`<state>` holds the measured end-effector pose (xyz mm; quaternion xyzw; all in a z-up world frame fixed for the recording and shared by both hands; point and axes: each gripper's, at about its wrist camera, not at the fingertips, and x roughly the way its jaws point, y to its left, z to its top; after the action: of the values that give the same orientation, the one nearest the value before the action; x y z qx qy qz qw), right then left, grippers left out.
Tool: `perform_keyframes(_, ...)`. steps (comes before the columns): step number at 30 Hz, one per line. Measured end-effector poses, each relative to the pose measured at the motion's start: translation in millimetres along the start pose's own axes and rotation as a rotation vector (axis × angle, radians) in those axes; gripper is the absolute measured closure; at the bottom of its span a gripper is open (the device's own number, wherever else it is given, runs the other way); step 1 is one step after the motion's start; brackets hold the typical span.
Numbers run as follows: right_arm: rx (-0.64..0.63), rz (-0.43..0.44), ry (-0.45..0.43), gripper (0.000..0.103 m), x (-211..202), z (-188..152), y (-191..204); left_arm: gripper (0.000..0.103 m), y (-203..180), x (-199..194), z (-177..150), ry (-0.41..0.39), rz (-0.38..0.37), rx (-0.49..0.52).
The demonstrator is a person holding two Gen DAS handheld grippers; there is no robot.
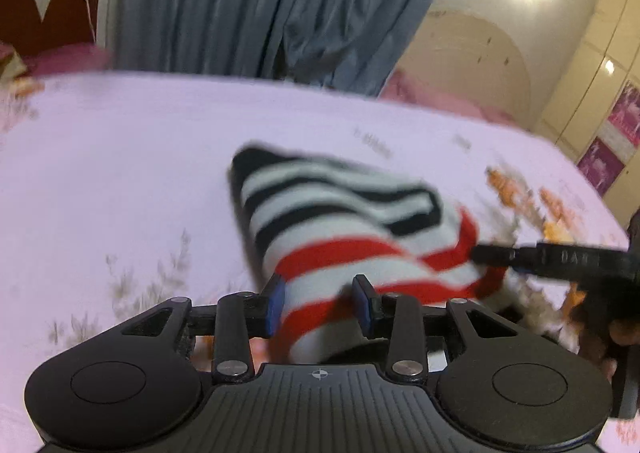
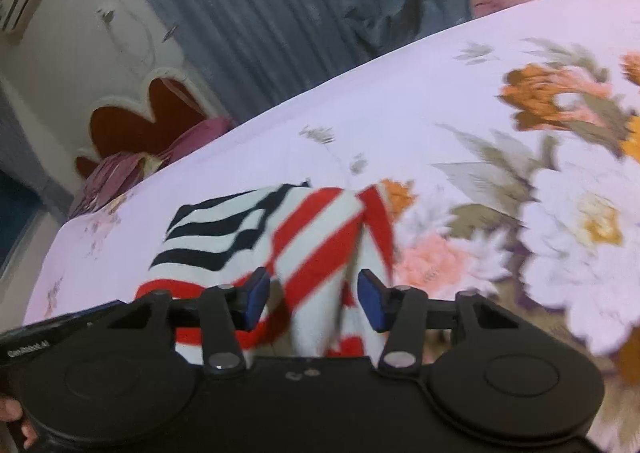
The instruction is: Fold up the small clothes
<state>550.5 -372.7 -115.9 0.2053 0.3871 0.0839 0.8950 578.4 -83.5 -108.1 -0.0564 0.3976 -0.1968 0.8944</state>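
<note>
A small striped garment (image 1: pixel 344 229), white with black stripes at the far end and red stripes at the near end, lies bunched on the floral bedsheet (image 1: pixel 120 173). My left gripper (image 1: pixel 320 303) has its jaws partly apart with the red-striped fabric running between the blue pads. My right gripper (image 2: pixel 312 295) also stands with jaws apart around the red-striped end of the garment (image 2: pixel 304 237). The right gripper shows from the side in the left wrist view (image 1: pixel 500 255), touching the garment's right edge. Both views are blurred by motion.
Blue-grey curtains (image 1: pixel 260 5) hang behind the bed. A red and white headboard (image 2: pixel 148 113) and purple pillows (image 2: pixel 132 165) stand at the bed's far left. White wardrobe doors with pink posters (image 1: pixel 612 133) are at the right.
</note>
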Motion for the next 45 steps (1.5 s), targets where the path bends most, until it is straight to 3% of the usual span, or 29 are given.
perform_keyframes(2, -0.077, -0.038, -0.007, 0.084, 2, -2, 10, 0.067, -1, 2, -2, -0.003, -0.003, 0.004)
perform_keyframes(4, -0.133, -0.060, -0.060, 0.095, -9, -2, 16, 0.067, -7, -3, 1, -0.023, -0.010, 0.012)
perform_keyframes(7, -0.166, -0.067, -0.139, 0.095, -35, -2, 17, 0.067, -27, -6, 5, -0.038, -0.035, 0.078)
perform_keyframes(9, -0.157, -0.060, -0.081, 0.095, -26, -3, 7, 0.067, -41, 10, 3, 0.024, 0.044, 0.178)
perform_keyframes(11, -0.147, -0.106, -0.003, 0.093, -1, -7, -4, 0.067, -52, 17, 3, 0.047, 0.077, 0.248)
perform_keyframes(13, -0.119, -0.118, -0.029, 0.086, 1, -8, -11, 0.067, -60, 20, 5, 0.071, 0.105, 0.296)
perform_keyframes(15, -0.124, -0.133, -0.037, 0.086, -3, -7, -9, 0.067, -64, 21, 5, 0.077, 0.111, 0.323)
perform_keyframes(19, -0.148, -0.149, -0.039, 0.087, -6, -6, -2, 0.067, -56, 14, 18, 0.080, 0.084, 0.278)
perform_keyframes(23, -0.199, -0.191, -0.114, 0.080, -12, 13, 14, 0.067, -50, 18, 33, 0.047, 0.099, 0.265)
perform_keyframes(27, -0.171, -0.172, -0.046, 0.084, 14, 28, 8, 0.067, -50, 37, 36, 0.096, 0.114, 0.280)
perform_keyframes(29, -0.227, -0.227, 0.056, 0.090, 34, 24, 10, 0.067, -54, 42, 31, 0.104, 0.122, 0.297)
perform_keyframes(33, -0.278, -0.261, 0.059, 0.090, 35, 23, 17, 0.067, -57, 41, 28, 0.099, 0.140, 0.296)
perform_keyframes(38, -0.250, -0.214, 0.003, 0.071, 2, 14, 24, 0.067, -57, 38, 27, 0.094, 0.143, 0.302)
perform_keyframes(41, -0.262, -0.182, -0.003, 0.069, -20, 4, 29, 0.067, -62, 24, 25, 0.072, 0.147, 0.296)
perform_keyframes(43, -0.254, -0.154, -0.001, 0.069, -37, -4, 31, 0.060, -61, 7, 17, 0.057, 0.129, 0.262)
perform_keyframes(44, -0.256, -0.149, -0.007, 0.068, -47, -9, 31, 0.045, -60, -3, 10, 0.045, 0.128, 0.243)
perform_keyframes(45, -0.255, -0.145, -0.012, 0.068, -55, -13, 31, 0.039, -58, -13, 3, 0.024, 0.128, 0.225)
